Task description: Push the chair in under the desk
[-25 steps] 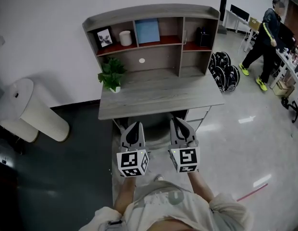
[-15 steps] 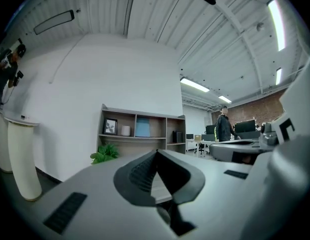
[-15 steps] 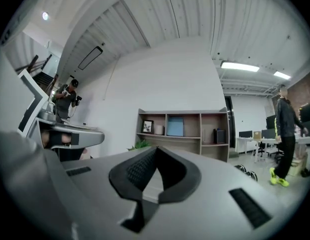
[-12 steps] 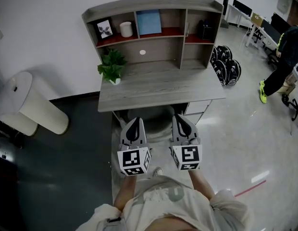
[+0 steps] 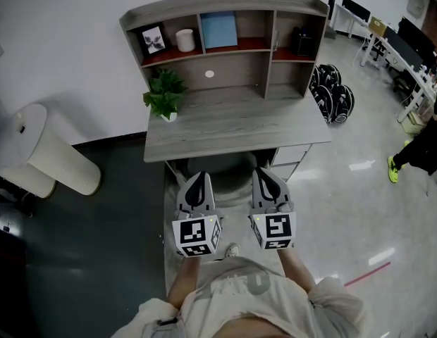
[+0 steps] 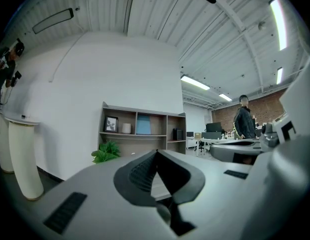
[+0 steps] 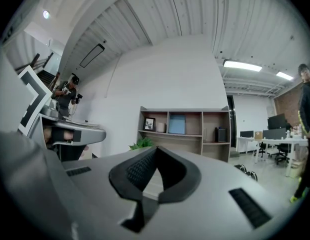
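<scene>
Head view: left tool (image 5: 199, 179), right tool (image 5: 261, 174), one desk (image 5: 239, 129), one chair (image 5: 229, 170).

A plain white wall (image 5: 63, 34) runs behind the tabletop (image 5: 232, 129), which carries a grey wood shelf unit (image 5: 222, 4) with 3 upper compartments lined in red. A framed picture (image 5: 154, 41) and a white pot (image 5: 185, 39) stand in the left compartment, and a blue panel (image 5: 219, 30) stands in the middle one. A green plant (image 5: 164, 94) sits at the tabletop's left edge. Dark floor (image 5: 99, 259) lies at left, pale glossy floor (image 5: 359, 210) at right. A white cylinder (image 5: 53, 157) stands near the wall at left. Black round items (image 5: 331, 94) lie just right of the furniture. The ribbed white ceiling (image 6: 160, 14) carries strip lights (image 6: 195, 82).
</scene>
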